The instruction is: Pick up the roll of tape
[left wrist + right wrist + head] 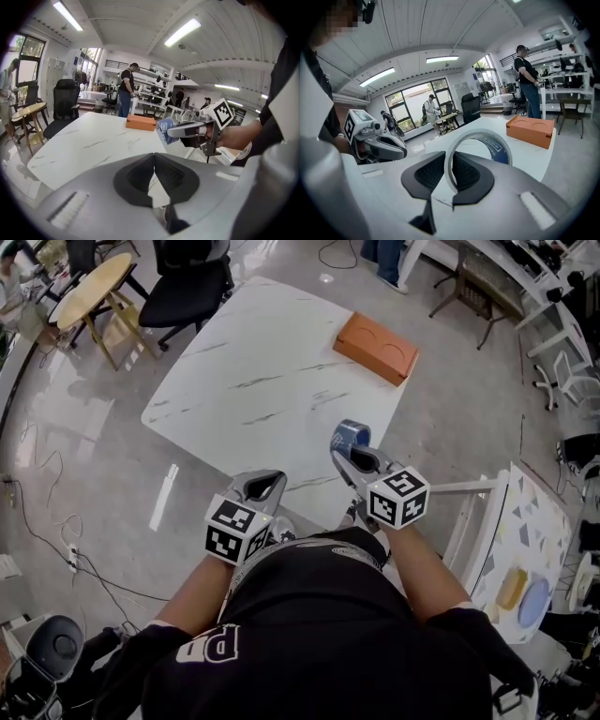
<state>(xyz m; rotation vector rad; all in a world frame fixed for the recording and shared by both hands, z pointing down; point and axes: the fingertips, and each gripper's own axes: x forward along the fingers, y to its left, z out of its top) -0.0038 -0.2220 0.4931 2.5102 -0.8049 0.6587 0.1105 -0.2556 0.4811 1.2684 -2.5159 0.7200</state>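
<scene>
A white table with grey marble veining is seen standing on a glossy pale floor. One orange box, with two round hollows in its top, is recorded lying flat on the table near the far right edge.

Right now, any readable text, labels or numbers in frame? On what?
No text reads cleanly.
On the roll of tape: white print on its blue inner label, too small to read.
On the black shirt: large white letters, creased and partly cut off, not readable for sure.
On the marker cubes: square patterns only, no words.
</scene>
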